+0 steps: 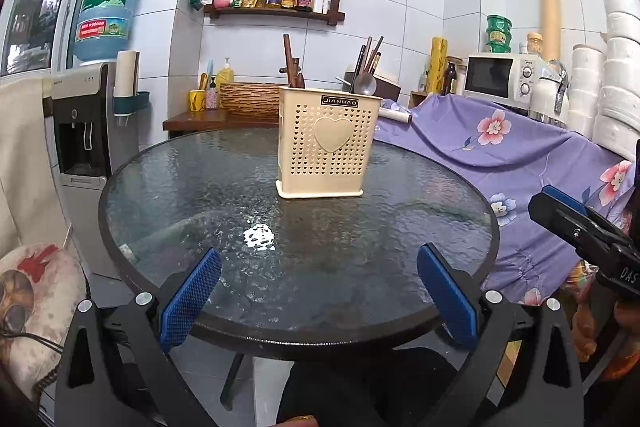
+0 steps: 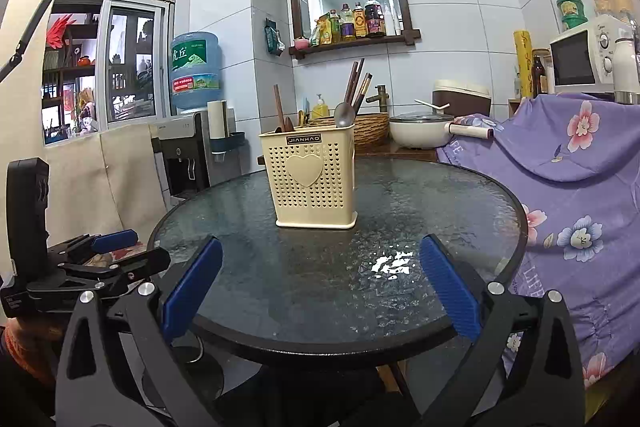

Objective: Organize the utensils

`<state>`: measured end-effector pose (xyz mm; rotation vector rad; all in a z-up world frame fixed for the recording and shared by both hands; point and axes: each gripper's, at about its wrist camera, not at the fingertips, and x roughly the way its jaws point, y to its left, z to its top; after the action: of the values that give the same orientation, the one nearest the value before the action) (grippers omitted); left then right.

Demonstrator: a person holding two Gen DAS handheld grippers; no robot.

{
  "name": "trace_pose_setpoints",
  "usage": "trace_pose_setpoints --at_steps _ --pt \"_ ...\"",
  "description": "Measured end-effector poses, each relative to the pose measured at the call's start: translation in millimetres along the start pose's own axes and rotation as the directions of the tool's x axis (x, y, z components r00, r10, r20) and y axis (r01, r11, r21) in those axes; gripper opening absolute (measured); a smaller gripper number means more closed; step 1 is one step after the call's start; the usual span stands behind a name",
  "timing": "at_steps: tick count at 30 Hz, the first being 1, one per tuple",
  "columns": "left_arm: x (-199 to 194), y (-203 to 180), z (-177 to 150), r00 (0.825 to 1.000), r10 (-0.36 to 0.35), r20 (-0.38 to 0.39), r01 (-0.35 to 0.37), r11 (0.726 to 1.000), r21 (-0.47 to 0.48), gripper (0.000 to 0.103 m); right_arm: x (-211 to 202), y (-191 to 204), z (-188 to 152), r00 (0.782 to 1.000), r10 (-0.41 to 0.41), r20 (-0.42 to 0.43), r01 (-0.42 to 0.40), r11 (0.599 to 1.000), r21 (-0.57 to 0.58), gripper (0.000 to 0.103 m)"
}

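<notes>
While empty, both tongs [image 1: 319, 291] [image 2: 320, 287] gape over the table [image 1: 360, 307].

A home kitchen is shown: white tiled walls all round, a shelf [image 1: 276, 11] of sauce bottles at upper centre, a microwave [image 1: 498, 75] at right, a water dispenser [image 1: 82, 123] at left. A glass table [image 2: 400, 187] is seen mid-frame, a cooking pot [image 2: 418, 131] behind it.

both wrist views face across the table [image 1: 160, 187], sharing the holder [image 1: 328, 147], seemingly near.
</notes>
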<state>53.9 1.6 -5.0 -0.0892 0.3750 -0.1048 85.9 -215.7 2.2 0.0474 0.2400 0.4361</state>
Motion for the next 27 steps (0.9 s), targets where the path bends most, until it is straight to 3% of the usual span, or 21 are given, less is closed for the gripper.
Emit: trace_pose_setpoints --at_steps 15,27 --pt "-21 -1 5 0.998 0.016 0.056 -0.018 1.0 0.019 0.097 -12 15 10 1.0 0.021 0.022 -0.02 1.0 -0.021 0.097" --pt "-22 0 7 0.998 0.01 0.055 -0.011 1.0 0.015 0.097 -12 12 13 1.0 0.024 0.014 -0.024 1.0 -0.009 0.097"
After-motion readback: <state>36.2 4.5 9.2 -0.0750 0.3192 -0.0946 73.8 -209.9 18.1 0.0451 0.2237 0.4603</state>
